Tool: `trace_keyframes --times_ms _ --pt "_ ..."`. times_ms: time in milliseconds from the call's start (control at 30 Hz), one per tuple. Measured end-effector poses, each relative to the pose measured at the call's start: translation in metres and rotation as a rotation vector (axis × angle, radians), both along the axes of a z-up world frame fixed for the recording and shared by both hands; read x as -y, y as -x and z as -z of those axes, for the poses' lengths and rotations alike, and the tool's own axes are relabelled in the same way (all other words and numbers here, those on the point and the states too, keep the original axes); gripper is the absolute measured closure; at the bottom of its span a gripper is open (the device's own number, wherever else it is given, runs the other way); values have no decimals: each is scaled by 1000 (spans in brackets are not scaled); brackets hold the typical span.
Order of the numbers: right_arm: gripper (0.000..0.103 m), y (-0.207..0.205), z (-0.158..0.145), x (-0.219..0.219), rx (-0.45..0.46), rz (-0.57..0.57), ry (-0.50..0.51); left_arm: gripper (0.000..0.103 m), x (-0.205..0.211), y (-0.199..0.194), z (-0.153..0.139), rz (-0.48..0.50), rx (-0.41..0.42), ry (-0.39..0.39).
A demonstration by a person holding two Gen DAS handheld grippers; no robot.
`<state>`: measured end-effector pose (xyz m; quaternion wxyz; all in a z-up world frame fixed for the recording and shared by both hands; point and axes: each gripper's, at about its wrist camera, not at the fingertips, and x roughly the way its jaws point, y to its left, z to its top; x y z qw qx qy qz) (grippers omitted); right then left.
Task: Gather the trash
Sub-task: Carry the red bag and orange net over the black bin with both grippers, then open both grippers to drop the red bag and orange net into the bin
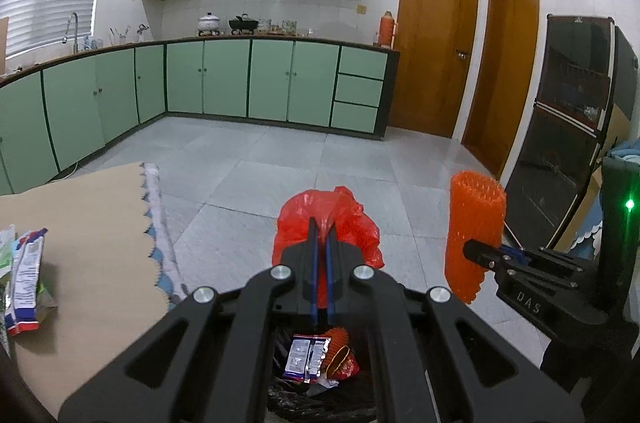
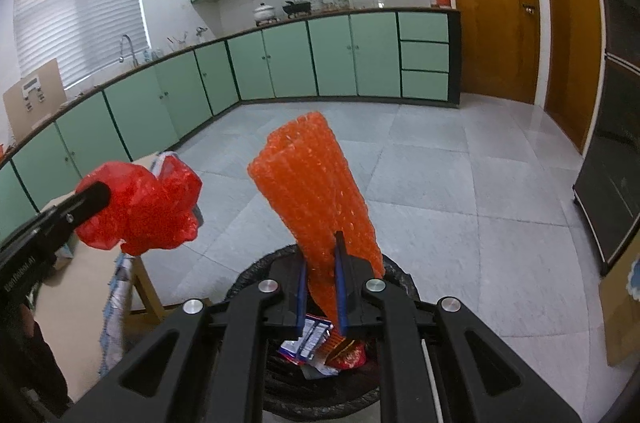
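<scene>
Orange foam net (image 2: 316, 199) stands upright, clamped in right fingers (image 2: 340, 287); left fingers (image 1: 322, 247) pinch red bag (image 1: 344, 223).

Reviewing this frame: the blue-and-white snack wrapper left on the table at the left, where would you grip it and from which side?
Grip the blue-and-white snack wrapper across its long, narrow body, coming down from above at the edge nearest the table centre. It lies flat beside other packets on its outer side, so only that inner edge looks free for a finger to slide under.
</scene>
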<state>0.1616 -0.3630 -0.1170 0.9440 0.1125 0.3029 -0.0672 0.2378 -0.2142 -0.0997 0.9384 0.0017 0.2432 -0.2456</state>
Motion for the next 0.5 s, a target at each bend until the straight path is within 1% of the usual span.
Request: trace_keyframes --times_ms 233,300,333,500 --pt "91 -18 22 12 -42 2 -26 101 19 -22 13 5 -39 -30" --pt "91 -23 26 14 -54 3 -23 99 24 -26 18 1 -47 -43" --pt "89 -28 28 14 -61 1 -24 99 24 -29 19 0 -52 -45" --pt "85 -41 36 18 -71 -12 -21 98 29 -40 23 -4 -78 -49"
